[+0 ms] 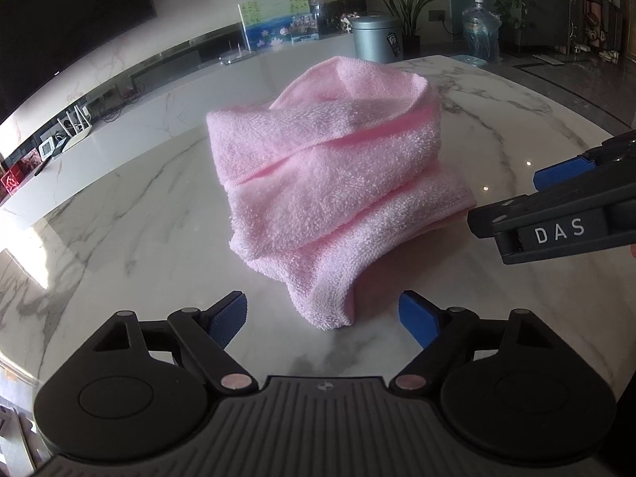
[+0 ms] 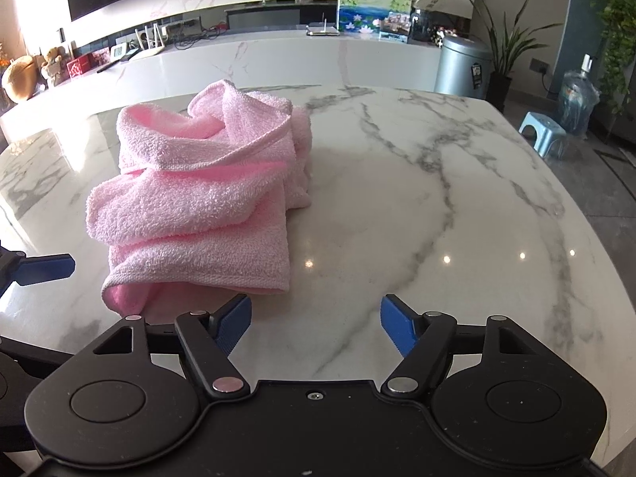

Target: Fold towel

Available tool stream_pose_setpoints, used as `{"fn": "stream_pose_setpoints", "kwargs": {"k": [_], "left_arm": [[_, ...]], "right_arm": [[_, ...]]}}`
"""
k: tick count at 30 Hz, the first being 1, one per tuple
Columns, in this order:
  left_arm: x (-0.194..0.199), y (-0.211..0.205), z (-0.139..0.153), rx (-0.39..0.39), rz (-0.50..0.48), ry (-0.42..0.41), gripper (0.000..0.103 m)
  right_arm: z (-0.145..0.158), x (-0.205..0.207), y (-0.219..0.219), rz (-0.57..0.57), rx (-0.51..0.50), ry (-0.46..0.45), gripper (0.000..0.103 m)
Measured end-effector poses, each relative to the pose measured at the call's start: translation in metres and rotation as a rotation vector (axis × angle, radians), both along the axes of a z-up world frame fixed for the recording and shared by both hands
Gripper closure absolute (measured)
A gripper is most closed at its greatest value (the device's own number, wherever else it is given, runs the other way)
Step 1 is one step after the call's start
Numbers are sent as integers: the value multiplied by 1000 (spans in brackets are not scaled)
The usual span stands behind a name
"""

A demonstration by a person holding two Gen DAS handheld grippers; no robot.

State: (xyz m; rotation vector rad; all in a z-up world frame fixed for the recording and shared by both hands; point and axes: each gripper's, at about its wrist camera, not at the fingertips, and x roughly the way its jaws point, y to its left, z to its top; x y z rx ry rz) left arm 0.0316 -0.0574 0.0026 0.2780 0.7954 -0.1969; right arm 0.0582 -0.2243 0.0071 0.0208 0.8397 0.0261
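Note:
A pink terry towel (image 1: 326, 183) lies crumpled in a loose heap on the white marble table (image 1: 131, 218). My left gripper (image 1: 322, 320) is open and empty, its blue pads on either side of the towel's near hanging corner, just short of it. In the right wrist view the towel (image 2: 198, 198) lies ahead and to the left. My right gripper (image 2: 316, 324) is open and empty over bare marble, just right of the towel's near edge. The right gripper also shows at the right edge of the left wrist view (image 1: 556, 198).
The marble table (image 2: 437, 198) stretches right of the towel to a rounded edge. Beyond it stand a long white counter (image 2: 278, 55), a grey bin (image 2: 463, 65), potted plants, a water bottle (image 2: 576, 99) and a blue stool (image 2: 542, 133).

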Motion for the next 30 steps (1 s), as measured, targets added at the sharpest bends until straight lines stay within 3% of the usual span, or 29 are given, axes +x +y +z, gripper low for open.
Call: {"fn": "stream_pose_setpoints", "kwargs": {"k": [3, 8, 13, 15, 18, 25, 26, 28, 30], "left_arm": [[4, 3, 1, -32, -6, 0, 38], [6, 7, 1, -71, -28, -5, 49], [10, 8, -2, -89, -38, 19, 69], [11, 12, -1, -112, -36, 24, 82], [12, 18, 3, -152, -30, 18, 93], [17, 19, 20, -149, -54, 3, 97], [17, 19, 24, -146, -57, -3, 97], [17, 19, 30, -134, -59, -16, 97], [18, 19, 35, -121, -55, -28, 97]], "right_arm": [[-2, 1, -1, 1, 22, 1, 32], [-2, 3, 4, 36, 42, -6, 43], [-4, 9, 9, 48, 56, 2, 53], [-5, 12, 10, 52, 62, 6, 57], [-6, 15, 12, 55, 73, 16, 57], [-14, 27, 18, 59, 120, 51, 58], [-14, 28, 19, 57, 122, 48, 62], [-14, 31, 19, 55, 133, 47, 87], [-14, 31, 17, 54, 150, 52, 93]]}}
